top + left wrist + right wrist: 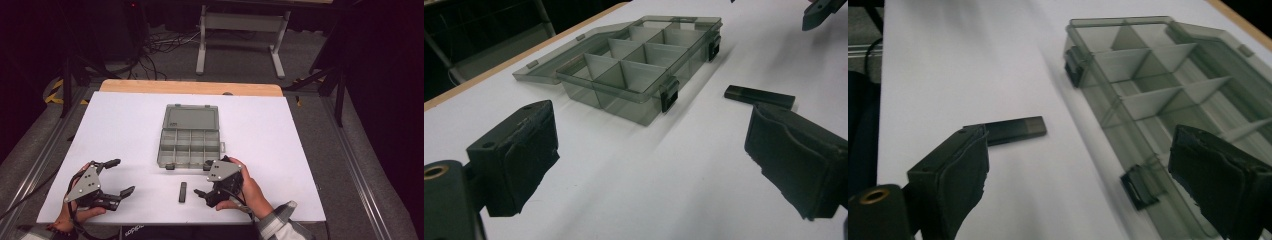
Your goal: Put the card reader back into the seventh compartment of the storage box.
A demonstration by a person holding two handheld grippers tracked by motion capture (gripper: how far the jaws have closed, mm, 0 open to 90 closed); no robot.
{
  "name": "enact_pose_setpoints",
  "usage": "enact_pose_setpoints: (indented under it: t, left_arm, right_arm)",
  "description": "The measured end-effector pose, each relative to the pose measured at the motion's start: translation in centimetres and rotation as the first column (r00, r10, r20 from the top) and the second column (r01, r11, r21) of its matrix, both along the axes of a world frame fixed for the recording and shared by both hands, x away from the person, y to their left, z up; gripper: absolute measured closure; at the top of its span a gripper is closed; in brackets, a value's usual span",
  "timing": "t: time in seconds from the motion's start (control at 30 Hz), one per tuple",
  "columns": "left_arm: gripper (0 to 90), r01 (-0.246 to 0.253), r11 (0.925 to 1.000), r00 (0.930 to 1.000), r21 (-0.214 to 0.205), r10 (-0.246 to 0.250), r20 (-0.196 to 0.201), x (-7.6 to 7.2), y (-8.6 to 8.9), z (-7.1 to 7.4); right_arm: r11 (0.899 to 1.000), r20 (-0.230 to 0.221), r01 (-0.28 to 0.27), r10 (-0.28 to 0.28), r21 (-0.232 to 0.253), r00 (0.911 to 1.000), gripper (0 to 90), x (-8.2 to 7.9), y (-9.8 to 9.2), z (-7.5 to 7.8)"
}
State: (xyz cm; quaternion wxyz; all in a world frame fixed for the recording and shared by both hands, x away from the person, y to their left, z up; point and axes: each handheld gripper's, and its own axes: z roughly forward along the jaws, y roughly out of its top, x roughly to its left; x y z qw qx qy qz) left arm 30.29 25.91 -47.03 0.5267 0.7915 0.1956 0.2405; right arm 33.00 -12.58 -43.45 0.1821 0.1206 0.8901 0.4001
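Note:
A clear grey compartment box (190, 147) lies open mid-table, its lid (191, 118) flat behind it and its cells empty. A small flat black stick (183, 192) lies on the white table in front of the box. My left gripper (122, 176) is at the near left, open and empty, facing the box (644, 65) and the stick (760, 96). My right gripper (202, 179) hovers just right of the stick by the box's near right corner, open and empty. In its view the stick (1010, 130) lies beyond the left jaw, and the box (1148, 95) is under the right jaw.
The white table top (125, 130) ends in a wooden strip (190, 88) at the far side. Beyond it are floor cables (155, 45) and a white stand's legs (240, 35). Two black latches (669, 94) stick out from the box's front wall.

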Motion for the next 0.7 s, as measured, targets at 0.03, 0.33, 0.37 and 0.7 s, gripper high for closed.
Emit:
enact_pose_setpoints:
  t: [0.03, 0.33, 0.37, 0.7]
  left_arm:
    - [7.6, -0.001, 1.0, 1.0, -0.002, 0.001, -0.001, 0.0, 0.0, 0.0]
    - [7.3, 0.001, 1.0, 1.0, 0.004, -0.001, -0.007, -0.2, 0.1, -0.2]
    - [7.3, 0.002, 1.0, 1.0, 0.007, -0.001, -0.009, -0.2, 0.1, -0.2]
    - [7.1, 0.012, 0.9997, 0.9998, 0.019, -0.012, -0.018, -0.4, 0.2, -0.4]
  right_arm:
    - [1.0, -0.016, -0.016, 0.016, -0.004, 0.9997, 10.6, 0.1, 0.4, -0.2]
    - [0.993, -0.1, -0.1, 0.093, -0.061, 0.9906, 10.7, 1.0, 3.3, -2.1]
    - [0.992, -0.109, -0.111, 0.103, -0.064, 0.9887, 10.7, 1.1, 3.5, -2.2]
    - [0.979, -0.175, -0.159, 0.136, -0.128, 0.9752, 11.3, 1.6, 5.8, -4.2]
